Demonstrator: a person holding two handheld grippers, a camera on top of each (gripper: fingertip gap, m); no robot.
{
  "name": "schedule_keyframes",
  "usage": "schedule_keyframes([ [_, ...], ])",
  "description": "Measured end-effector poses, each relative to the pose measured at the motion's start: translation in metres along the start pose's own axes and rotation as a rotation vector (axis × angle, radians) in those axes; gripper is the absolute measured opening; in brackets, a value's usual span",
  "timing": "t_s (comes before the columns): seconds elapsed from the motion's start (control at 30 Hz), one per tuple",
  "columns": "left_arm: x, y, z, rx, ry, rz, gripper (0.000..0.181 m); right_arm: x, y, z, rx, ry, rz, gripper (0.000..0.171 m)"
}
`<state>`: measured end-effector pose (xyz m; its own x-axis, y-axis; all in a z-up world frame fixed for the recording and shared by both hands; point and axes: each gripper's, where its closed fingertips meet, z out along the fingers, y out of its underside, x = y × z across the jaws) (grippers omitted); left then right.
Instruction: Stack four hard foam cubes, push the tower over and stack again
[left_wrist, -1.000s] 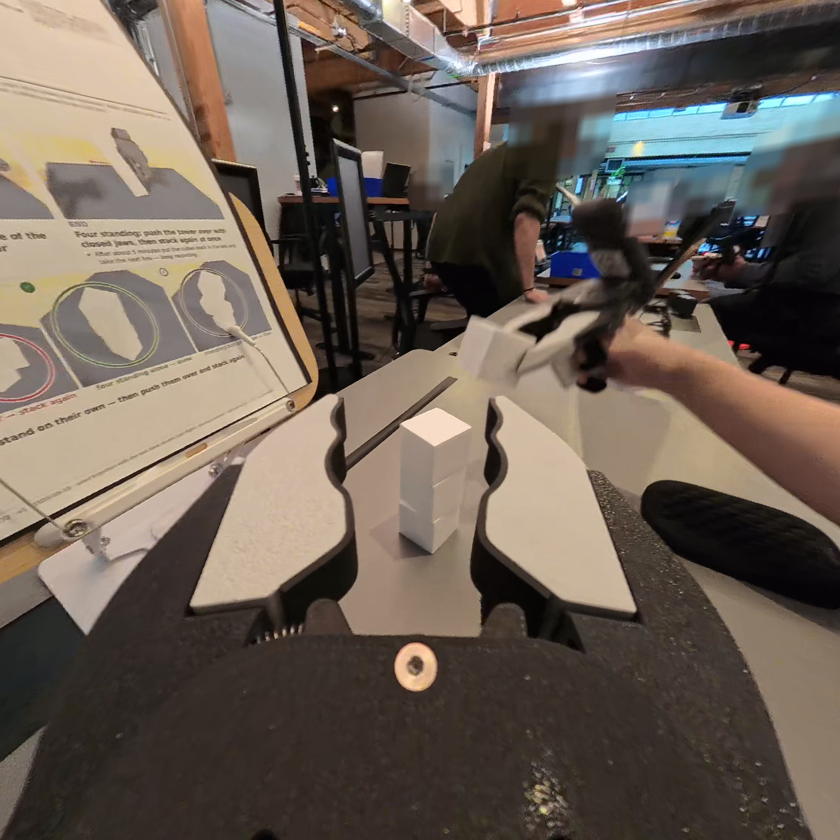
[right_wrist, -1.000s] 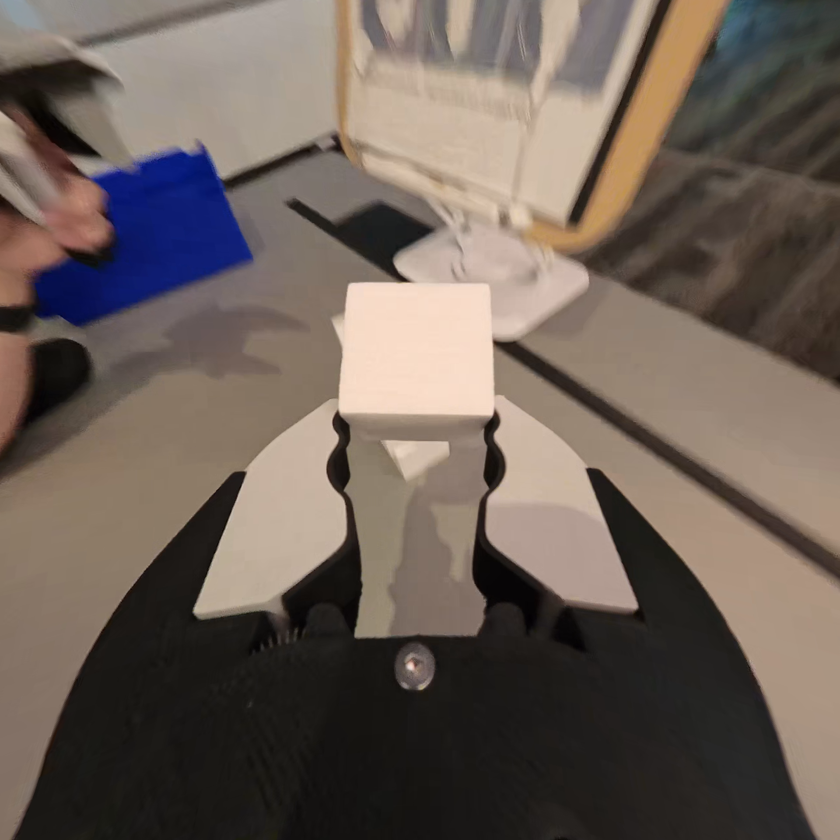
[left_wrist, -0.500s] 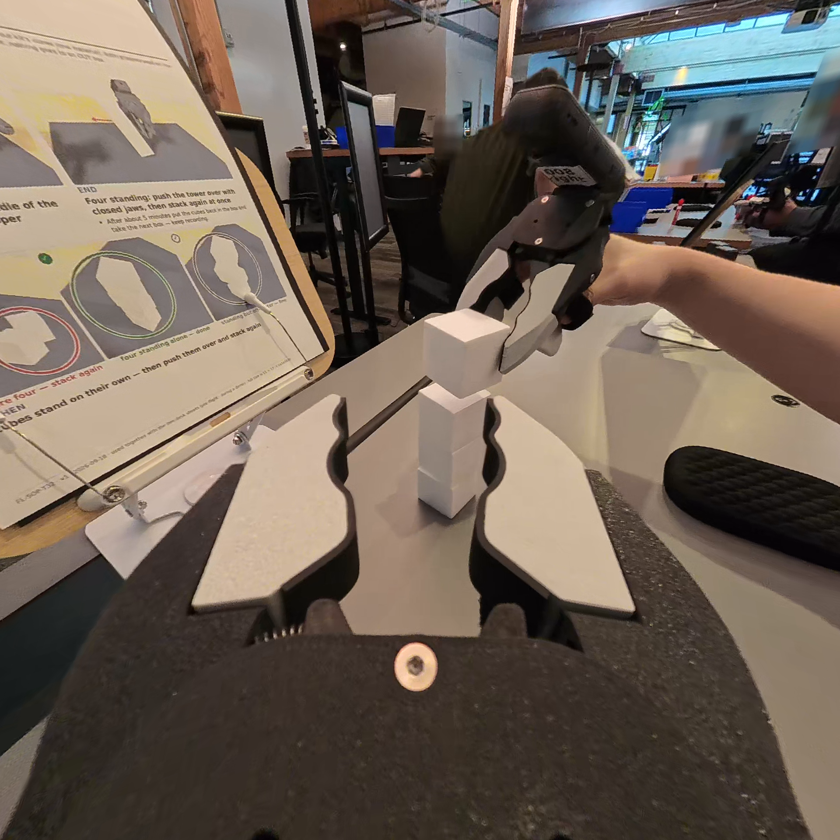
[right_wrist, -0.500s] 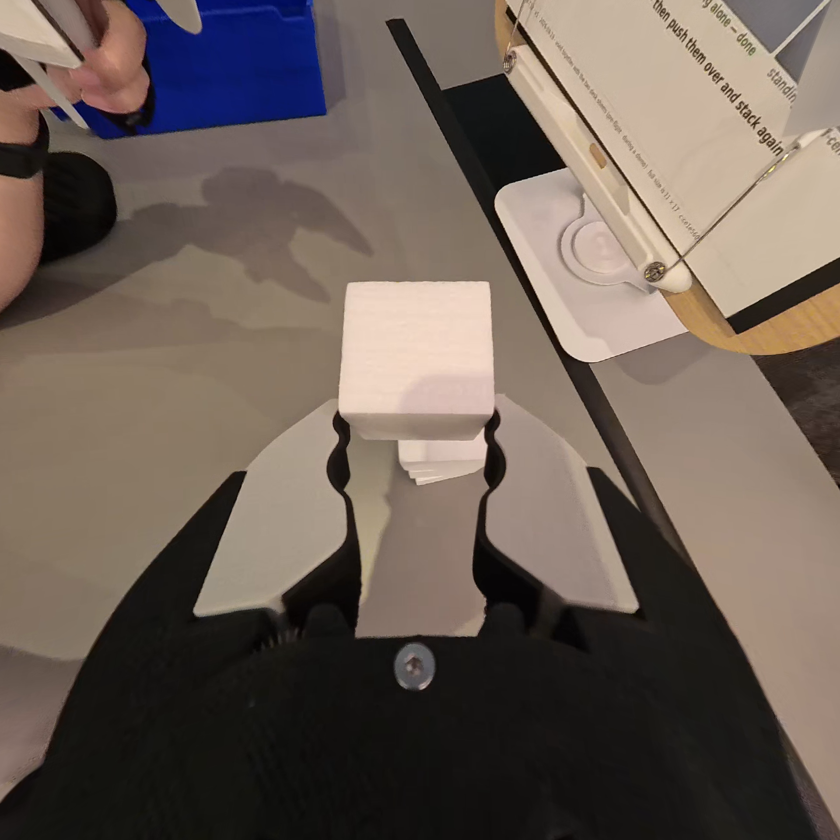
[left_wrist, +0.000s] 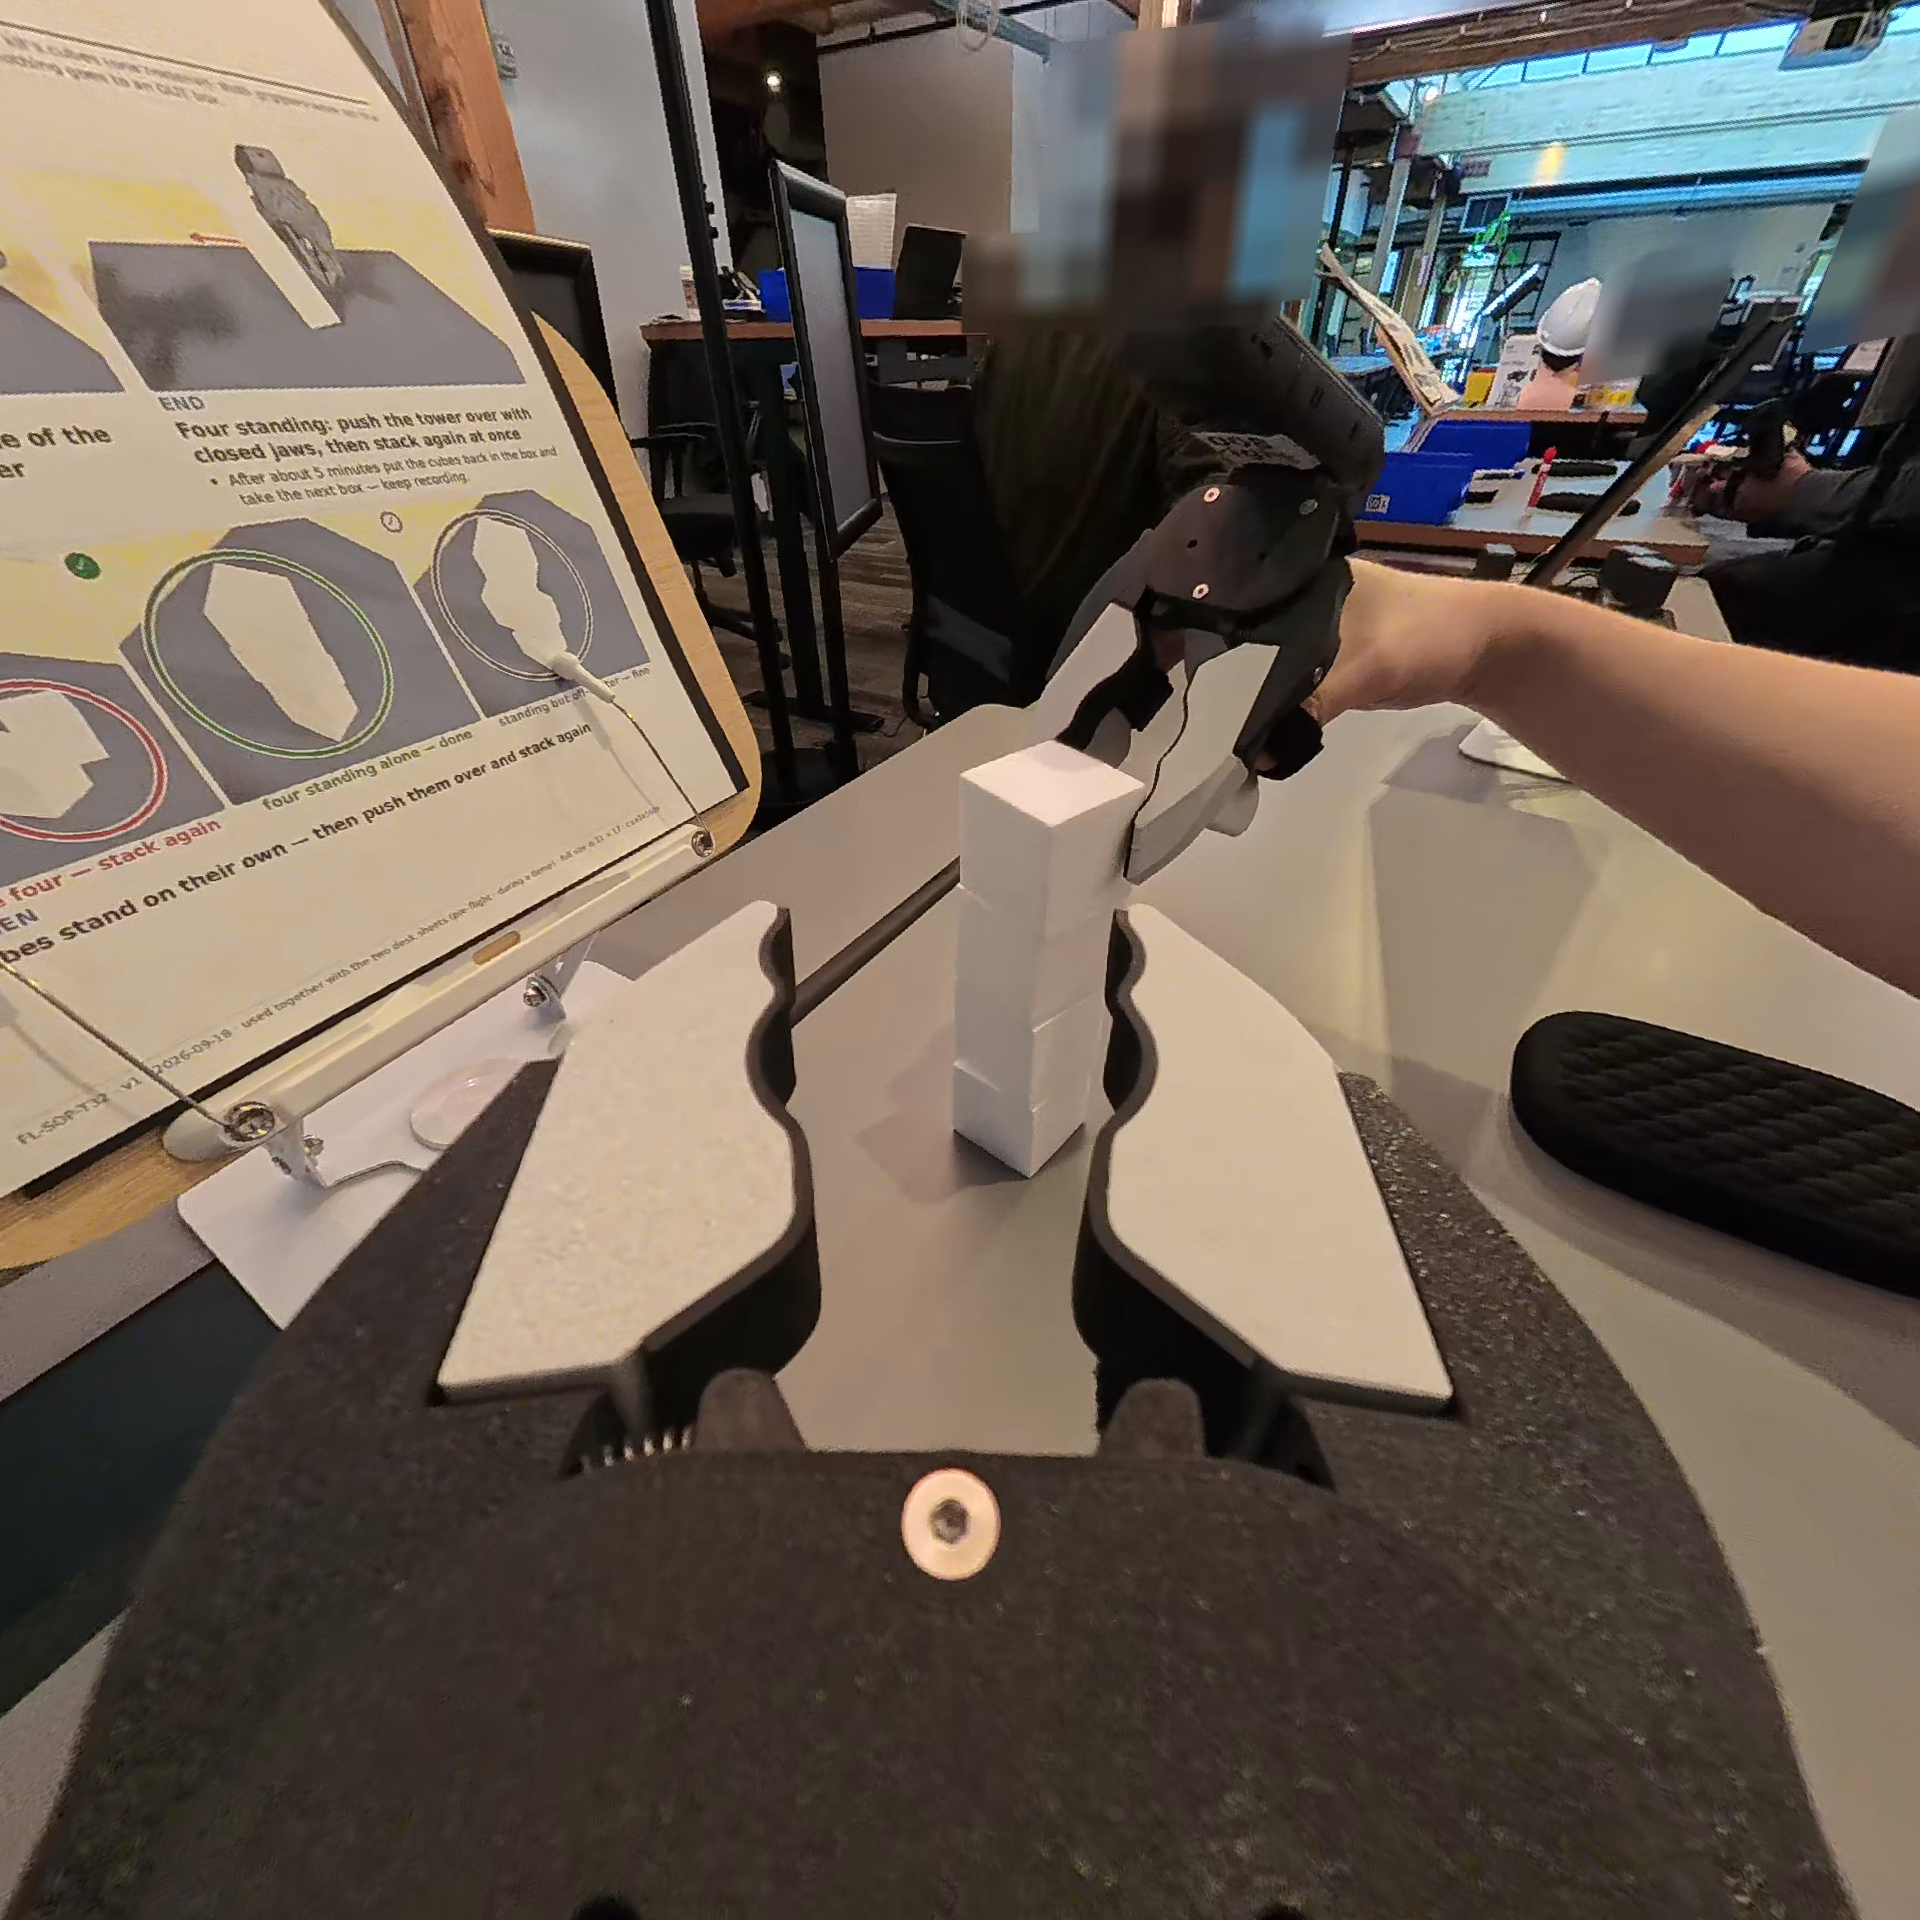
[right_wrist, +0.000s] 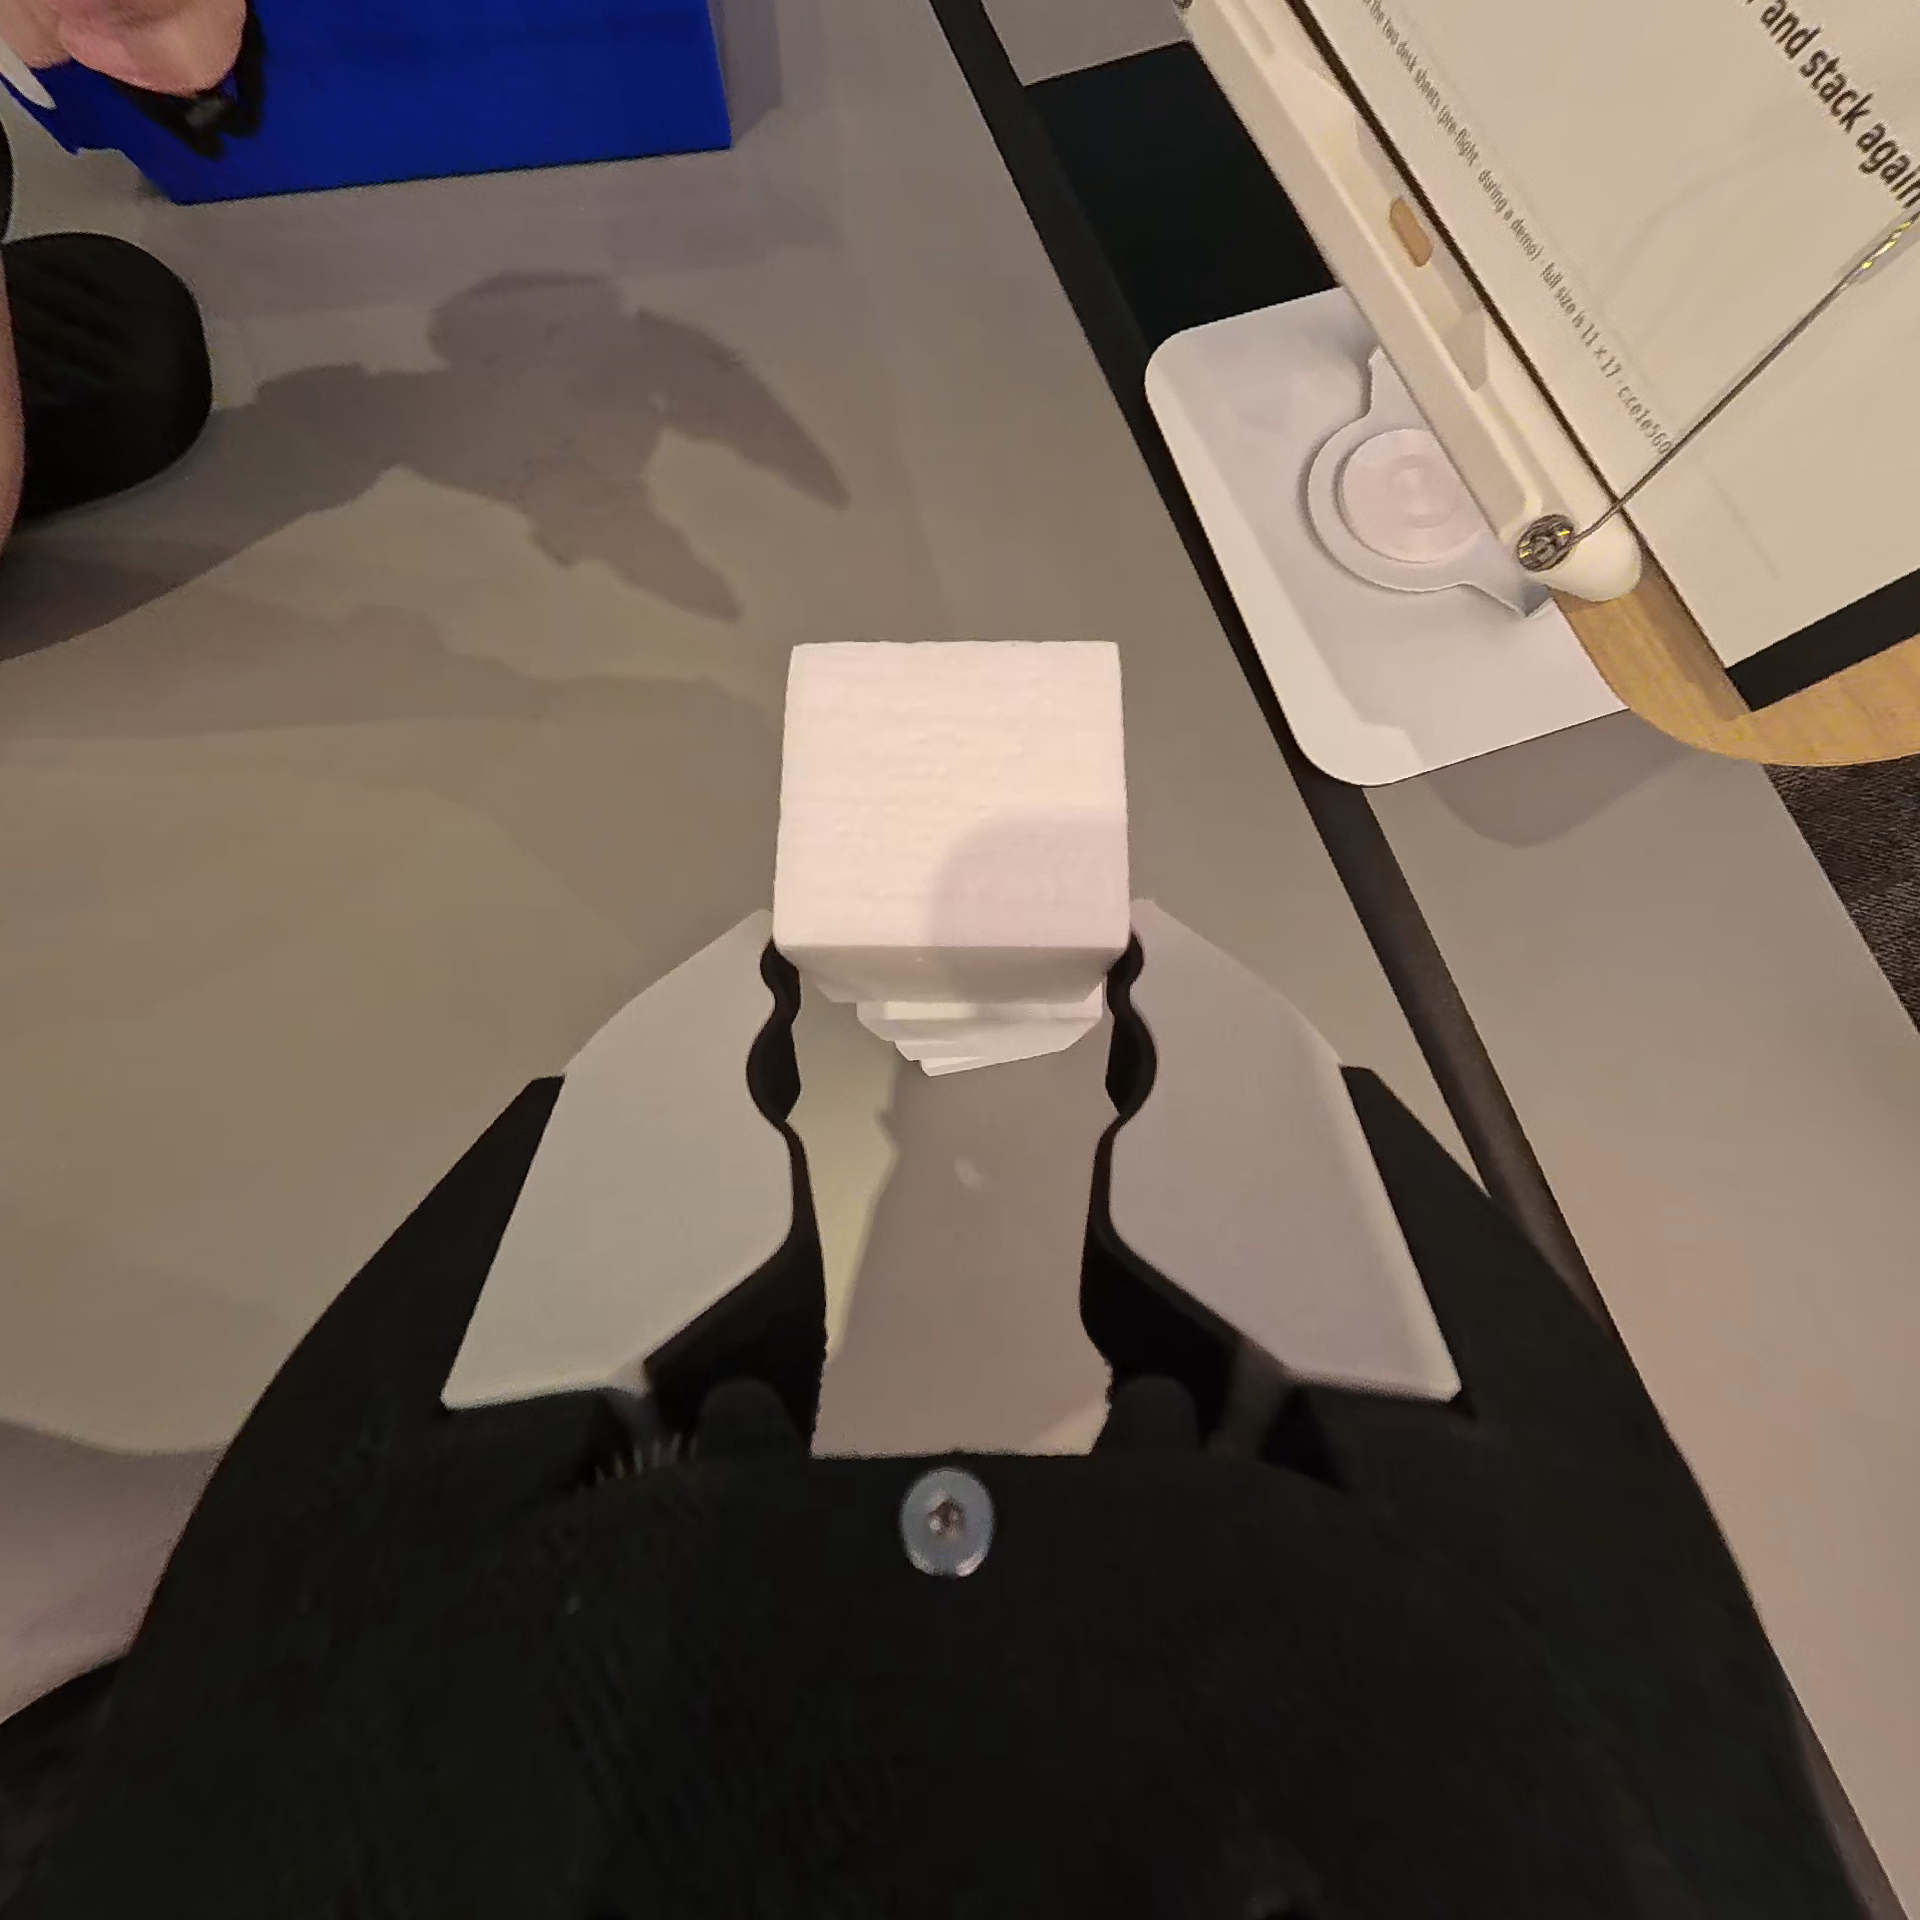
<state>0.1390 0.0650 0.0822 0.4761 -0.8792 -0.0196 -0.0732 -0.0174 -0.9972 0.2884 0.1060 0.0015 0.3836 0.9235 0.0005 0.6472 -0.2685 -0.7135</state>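
Gripping the top white hard foam cube (right_wrist: 951, 795) between its two grey fingertips, the right gripper (right_wrist: 951, 951) is reaching down from above — its jaws are pressing on the cube's two opposite sides. That cube is sitting atop the stack of three white foam cubes (left_wrist: 1023, 1039) directly below the claw, the four making one upright column with slightly offset edges. The left gripper (left_wrist: 945, 1023) is hovering low with its flat grey fingers (left_wrist: 644, 1132) spread wide and holding nothing; the column is standing just ahead of it, nearer its right finger.

The smooth grey tabletop (right_wrist: 416, 831) is lying under both claws. To the left of the left claw, a printed instruction sheet on a rounded wooden board with a white stand (left_wrist: 312, 582) is leaning back. A black padded rest (left_wrist: 1714, 1132) is lying off to its right. Beyond the right claw a blue plastic bin (right_wrist: 436, 94) is resting on the table — and farther off, desks, monitors and seated people are filling an open workshop.
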Motion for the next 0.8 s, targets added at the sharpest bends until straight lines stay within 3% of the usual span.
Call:
schedule_keyframes([
  [0.47, 0.006, 0.008, 0.007, -0.049, 0.011, 0.033, 0.058, 0.005, 0.003, -0.003, 0.039, 0.005, 0.015, 0.059],
  [0.57, 0.005, 0.011, 0.008, -0.066, -0.002, 0.048, 0.059, 0.005, -0.004, -0.007, 0.098, 0.023, 0.018, 0.077],
  [0.73, 0.002, 0.011, 0.005, -0.066, -0.01, 0.048, 0.059, -0.006, -0.005, -0.025, 0.228, -0.007, 0.036, 0.078],
  [0.8, -0.001, 0.009, 0.002, -0.057, -0.013, 0.038, 0.059, -0.008, 0.006, -0.033, 0.282, -0.027, 0.073, 0.069],
])
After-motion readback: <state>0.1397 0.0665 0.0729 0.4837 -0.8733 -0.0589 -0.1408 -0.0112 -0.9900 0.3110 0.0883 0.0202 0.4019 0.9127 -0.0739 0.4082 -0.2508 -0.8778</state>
